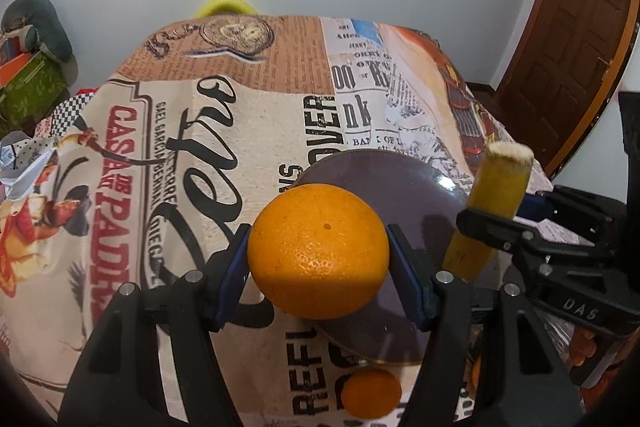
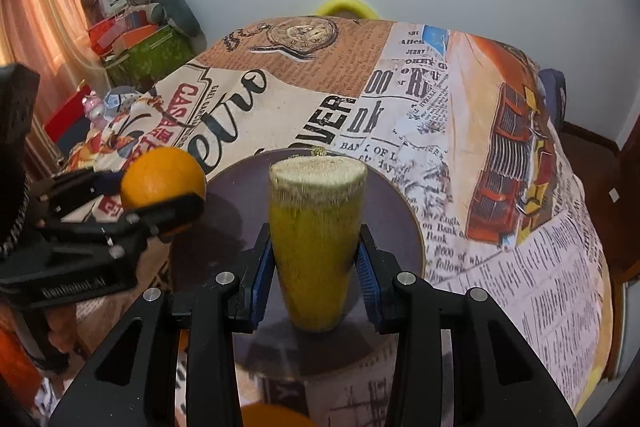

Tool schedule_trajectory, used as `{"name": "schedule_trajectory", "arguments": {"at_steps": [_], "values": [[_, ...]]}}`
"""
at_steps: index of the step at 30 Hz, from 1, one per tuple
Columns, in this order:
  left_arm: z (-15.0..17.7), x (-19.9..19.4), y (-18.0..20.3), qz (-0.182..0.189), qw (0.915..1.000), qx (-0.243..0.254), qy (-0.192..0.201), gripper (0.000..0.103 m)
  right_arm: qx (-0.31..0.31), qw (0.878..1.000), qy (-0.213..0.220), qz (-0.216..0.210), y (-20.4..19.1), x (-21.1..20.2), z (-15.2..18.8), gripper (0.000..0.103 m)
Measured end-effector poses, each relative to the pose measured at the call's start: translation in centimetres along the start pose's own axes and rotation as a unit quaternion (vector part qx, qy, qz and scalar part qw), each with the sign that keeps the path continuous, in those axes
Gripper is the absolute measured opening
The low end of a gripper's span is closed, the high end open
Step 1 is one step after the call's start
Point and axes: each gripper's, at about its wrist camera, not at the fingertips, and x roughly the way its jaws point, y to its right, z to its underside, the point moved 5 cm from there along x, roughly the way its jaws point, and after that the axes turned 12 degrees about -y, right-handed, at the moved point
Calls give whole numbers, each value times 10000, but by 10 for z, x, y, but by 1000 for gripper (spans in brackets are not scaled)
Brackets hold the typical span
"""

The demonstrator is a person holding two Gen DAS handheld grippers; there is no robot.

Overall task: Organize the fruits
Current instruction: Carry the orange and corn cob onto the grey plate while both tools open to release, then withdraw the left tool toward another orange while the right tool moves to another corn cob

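My left gripper is shut on a large orange and holds it above the near-left edge of a dark round plate. My right gripper is shut on a yellow-green cut piece of fruit with a pale fibrous top, held over the same plate. In the right wrist view the left gripper and its orange are at the left. In the left wrist view the yellow piece is at the right. A smaller orange lies on the tablecloth below the plate.
The table carries a printed newspaper-pattern cloth. A yellow rim shows behind the far edge. Boxes and clutter stand at the left, and a wooden door at the right.
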Motion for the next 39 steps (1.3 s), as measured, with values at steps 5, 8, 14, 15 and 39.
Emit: {"name": "schedule_trajectory", "arguments": {"at_steps": [5,8,14,15,39], "values": [[-5,14,1,5,9999,31,-137,64,62,9999,-97,-36,6,9,-7,35],[-6,18,0,28,9998,16,-173,65,42,9999,-164,-36,7,14,-12,35],[-7,26,0,48,9994,0,-339,65,-22,9996,-223,168,9,16,-10,35],[-7,28,0,59,9993,-15,-370,65,-7,9996,-217,169,10,14,-9,36],[26,-75,14,-245,9992,135,278,71,135,9969,563,530,-8,-98,55,51]]}}
